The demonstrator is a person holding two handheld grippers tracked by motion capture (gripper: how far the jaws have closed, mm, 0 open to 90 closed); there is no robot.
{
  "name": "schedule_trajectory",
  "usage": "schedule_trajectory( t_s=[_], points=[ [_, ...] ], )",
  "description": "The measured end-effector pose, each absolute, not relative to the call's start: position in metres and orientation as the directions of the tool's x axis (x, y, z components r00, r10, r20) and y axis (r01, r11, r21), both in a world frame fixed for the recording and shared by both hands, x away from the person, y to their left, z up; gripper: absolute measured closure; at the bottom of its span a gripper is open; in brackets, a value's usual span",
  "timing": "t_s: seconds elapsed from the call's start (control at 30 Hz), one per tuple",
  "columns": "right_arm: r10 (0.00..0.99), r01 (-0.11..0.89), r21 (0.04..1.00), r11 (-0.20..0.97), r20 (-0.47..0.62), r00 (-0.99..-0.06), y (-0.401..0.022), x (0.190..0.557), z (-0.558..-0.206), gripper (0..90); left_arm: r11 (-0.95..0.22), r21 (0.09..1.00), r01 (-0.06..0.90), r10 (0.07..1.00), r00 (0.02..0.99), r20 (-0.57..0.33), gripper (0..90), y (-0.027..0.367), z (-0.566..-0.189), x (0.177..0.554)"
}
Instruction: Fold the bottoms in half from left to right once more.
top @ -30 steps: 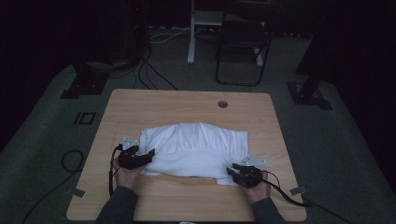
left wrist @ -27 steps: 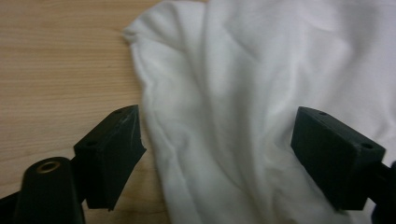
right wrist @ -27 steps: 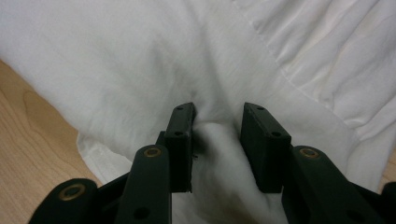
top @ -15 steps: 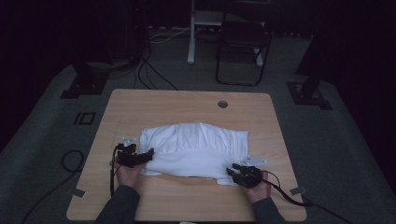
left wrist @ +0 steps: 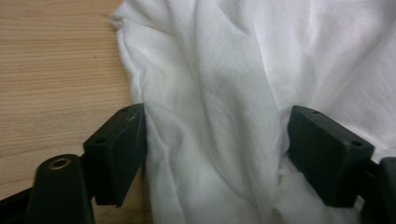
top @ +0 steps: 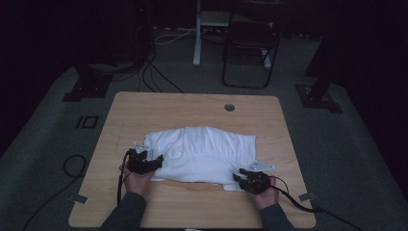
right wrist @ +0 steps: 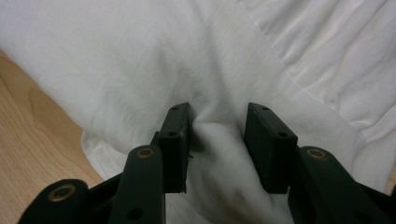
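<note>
Now both claws, left claw (left wrist: 215,154) and right claw (right wrist: 218,140), straddle the white cloth (top: 202,154).

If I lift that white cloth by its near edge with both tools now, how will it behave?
The white cloth will probably sag and drape: it lies in soft folds and wrinkles. It looks light and thin, so it should lift easily. The left tool stands wide around loose folds, so that side may slip; the right tool has a fold bunched between its jaws.
</note>
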State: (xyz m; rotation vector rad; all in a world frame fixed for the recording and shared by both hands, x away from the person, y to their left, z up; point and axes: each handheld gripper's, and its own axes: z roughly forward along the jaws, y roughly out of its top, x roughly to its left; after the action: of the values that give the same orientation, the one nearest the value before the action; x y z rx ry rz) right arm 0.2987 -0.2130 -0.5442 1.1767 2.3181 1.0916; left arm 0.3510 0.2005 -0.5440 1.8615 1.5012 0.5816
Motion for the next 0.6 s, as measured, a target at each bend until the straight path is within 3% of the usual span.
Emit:
schedule_trajectory(
  t_s=[0.13,0.33,0.6],
  points=[
    [0.792,0.545,0.751,0.373,0.048,-0.609,-0.212,0.298,-0.544,58.4,-0.144,0.73,0.669,0.962,0.267,-0.055,40.8,0.197,-0.542,0.348],
    [0.792,0.552,0.743,0.378,0.05,-0.609,-0.21,0.299,-0.542,57.0,-0.115,0.725,0.679,0.947,0.296,-0.127,77.8,0.196,-0.54,0.347],
    [0.772,0.439,0.833,0.337,0.022,-0.635,-0.187,0.307,-0.499,63.1,-0.01,0.796,0.605,0.916,0.326,-0.236,81.9,0.213,-0.514,0.337]
  ],
)
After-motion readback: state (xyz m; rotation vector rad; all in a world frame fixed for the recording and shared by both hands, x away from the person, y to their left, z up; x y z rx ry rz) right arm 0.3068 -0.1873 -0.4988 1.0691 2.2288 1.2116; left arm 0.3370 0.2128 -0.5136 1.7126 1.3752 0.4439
